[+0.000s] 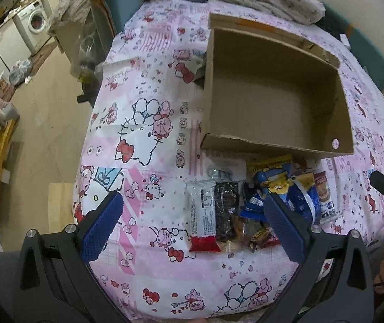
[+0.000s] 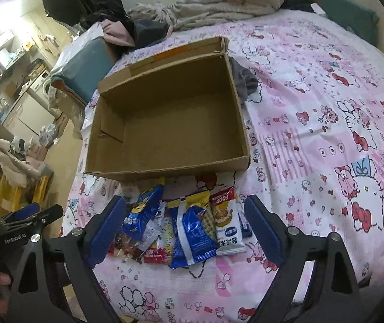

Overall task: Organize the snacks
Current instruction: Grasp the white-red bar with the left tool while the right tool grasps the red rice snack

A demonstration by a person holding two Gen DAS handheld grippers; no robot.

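Note:
An open, empty cardboard box (image 1: 272, 102) lies on a pink cartoon-print bedsheet (image 1: 148, 140); it also shows in the right wrist view (image 2: 170, 123). A pile of snack packets (image 1: 248, 207) lies just in front of the box, also in the right wrist view (image 2: 181, 228). It includes a white and red packet (image 1: 202, 215), a black packet (image 1: 226, 207), blue chip bags (image 2: 194, 231) and a white and red packet (image 2: 226, 223). My left gripper (image 1: 194, 207) is open above the pile's left side. My right gripper (image 2: 185, 215) is open, hovering over the pile, empty.
Crumpled bedding and clothes (image 2: 218, 2) lie behind the box. A grey cloth (image 2: 245, 80) sits beside the box's right wall. The bed edge drops to the floor (image 1: 46, 123) at left. The left gripper (image 2: 27, 215) shows at the right wrist view's left edge.

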